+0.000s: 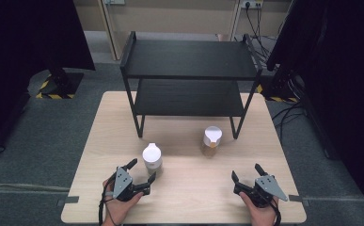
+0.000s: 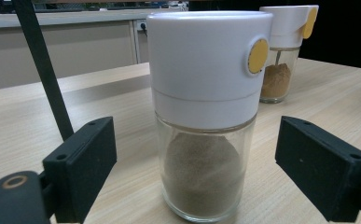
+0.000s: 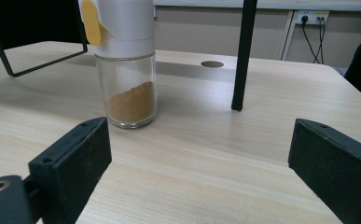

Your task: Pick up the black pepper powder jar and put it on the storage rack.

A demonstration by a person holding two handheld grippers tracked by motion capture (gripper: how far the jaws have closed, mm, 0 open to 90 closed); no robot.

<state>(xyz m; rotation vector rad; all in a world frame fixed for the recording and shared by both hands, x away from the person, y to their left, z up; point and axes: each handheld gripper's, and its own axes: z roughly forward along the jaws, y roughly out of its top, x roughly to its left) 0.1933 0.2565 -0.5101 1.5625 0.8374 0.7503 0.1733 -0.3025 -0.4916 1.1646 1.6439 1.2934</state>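
Grippers, two, hand-held, at the near edge of a pale wooden table (image 1: pixel 184 197). Left gripper (image 1: pixel 141 172): jaws spread wide, set either side of a glass jar with a tall white cap (image 2: pixel 204 116), the pads clear of the glass and not pressing; placement suggests a grasp being lined up low on the body, under the cap. Contents: greyish-brown powder, roughly half the glass part. Cap carries a round yellow button on one side. Right gripper (image 1: pixel 246 173): jaws likewise wide apart, nothing between them, aimed across bare tabletop toward a second jar (image 3: pixel 124 60), which stands well apart from it. Second jar: same make, white cap with yellow tab, a shallow layer of orange-brown powder; upright, near the right front leg of the rack. Rack (image 1: pixel 189 70): black, two-tier, on thin metal legs, at the far half of the table, both shelves bare; likely the destination for the jars. Beyond: grey floor, wall sockets with cables.
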